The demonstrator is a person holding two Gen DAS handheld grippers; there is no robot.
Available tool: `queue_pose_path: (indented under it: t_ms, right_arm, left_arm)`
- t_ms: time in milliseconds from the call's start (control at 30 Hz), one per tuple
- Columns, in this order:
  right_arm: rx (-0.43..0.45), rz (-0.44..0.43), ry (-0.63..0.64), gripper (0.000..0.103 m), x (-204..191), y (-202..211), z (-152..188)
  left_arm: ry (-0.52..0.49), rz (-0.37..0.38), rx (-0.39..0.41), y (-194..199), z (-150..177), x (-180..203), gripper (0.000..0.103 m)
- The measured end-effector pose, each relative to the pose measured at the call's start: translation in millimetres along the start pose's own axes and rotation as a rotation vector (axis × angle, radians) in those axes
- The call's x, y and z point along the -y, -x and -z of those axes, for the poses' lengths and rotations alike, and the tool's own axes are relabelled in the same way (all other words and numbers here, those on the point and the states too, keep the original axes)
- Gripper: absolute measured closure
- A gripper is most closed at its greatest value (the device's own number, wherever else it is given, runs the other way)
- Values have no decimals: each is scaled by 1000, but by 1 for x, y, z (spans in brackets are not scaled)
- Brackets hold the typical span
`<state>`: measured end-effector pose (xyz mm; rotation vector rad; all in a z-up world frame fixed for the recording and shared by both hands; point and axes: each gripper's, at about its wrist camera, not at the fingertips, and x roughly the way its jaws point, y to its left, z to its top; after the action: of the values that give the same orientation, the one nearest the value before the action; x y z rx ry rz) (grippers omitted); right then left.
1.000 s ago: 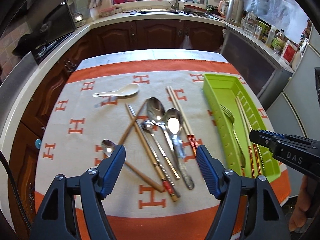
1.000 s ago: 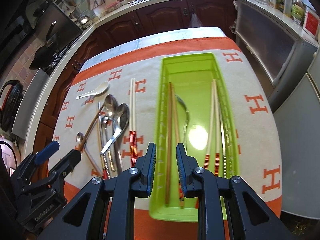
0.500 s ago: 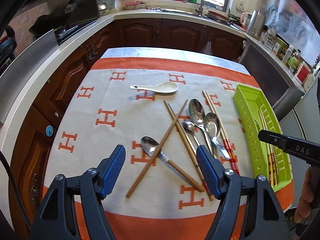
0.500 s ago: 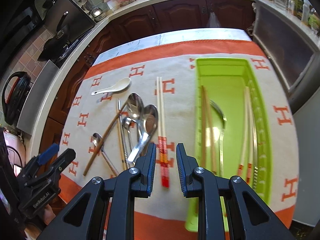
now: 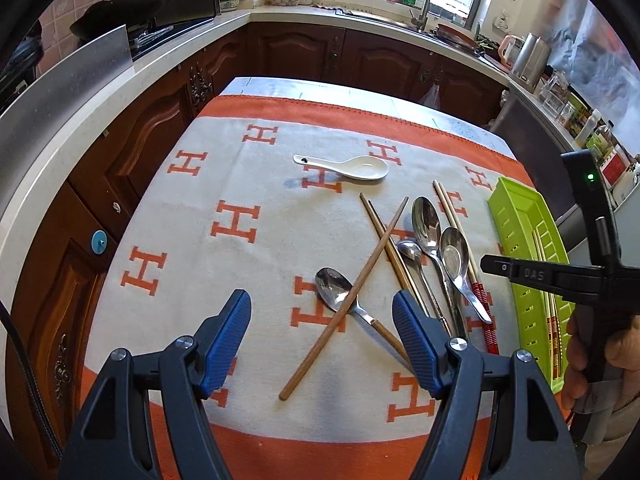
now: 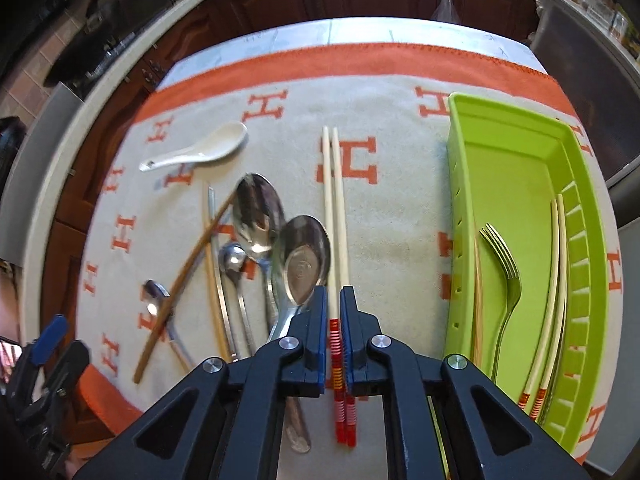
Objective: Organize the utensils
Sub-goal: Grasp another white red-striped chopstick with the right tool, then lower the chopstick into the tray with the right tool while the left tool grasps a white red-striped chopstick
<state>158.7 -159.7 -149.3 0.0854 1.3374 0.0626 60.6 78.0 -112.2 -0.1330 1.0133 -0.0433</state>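
My right gripper (image 6: pixel 334 300) points down at a pair of white chopsticks (image 6: pixel 334 200) with red-striped ends; its jaws are closing, and the blue pads pinch the pair just above the stripes. Left of them lie several metal spoons (image 6: pixel 256 216), crossed brown chopsticks (image 6: pixel 192 256) and a white ceramic spoon (image 6: pixel 200 150). My left gripper (image 5: pixel 320 304) hangs open above a small spoon (image 5: pixel 332 288) and a brown chopstick (image 5: pixel 352 296), touching neither. The green tray (image 6: pixel 452 200) holds a fork (image 6: pixel 506 272) and more chopsticks (image 6: pixel 558 280).
An orange-and-cream cloth (image 5: pixel 236 220) with H marks covers the table. Dark wooden cabinets (image 5: pixel 296 52) and a counter with a sink surround it. A hand (image 5: pixel 580 364) holds the right gripper's handle at the near right corner, beside the tray (image 5: pixel 516 208).
My right gripper moved left from above the tray, came down over the white chopsticks and closed on them. My left gripper drifted left across the table and stayed open.
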Motion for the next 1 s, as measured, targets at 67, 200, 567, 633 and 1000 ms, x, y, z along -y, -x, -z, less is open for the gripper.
queue_pose_path:
  t_ms: [67,200,567,633,1000]
  right_arm:
    - [-16,22,4,98,-1,-8,-2]
    - [-46,56,12,99,-1,-22,-5]
    - [-54,78,37,98,-8,-35,-12]
    - [-39,88,49,98,-11,-36,-11]
    - [67,5,-57,98,9,0,-1]
  left_arm:
    - [5,9,-4,-1,0,-2,32]
    - [11,20,-5,-3,0,-5,32]
    - [24,54,-25,-7,3,-3,32]
    - [15,57,-22,-6,3,0,32]
    - [-35,94,-27,1,-1,28,32]
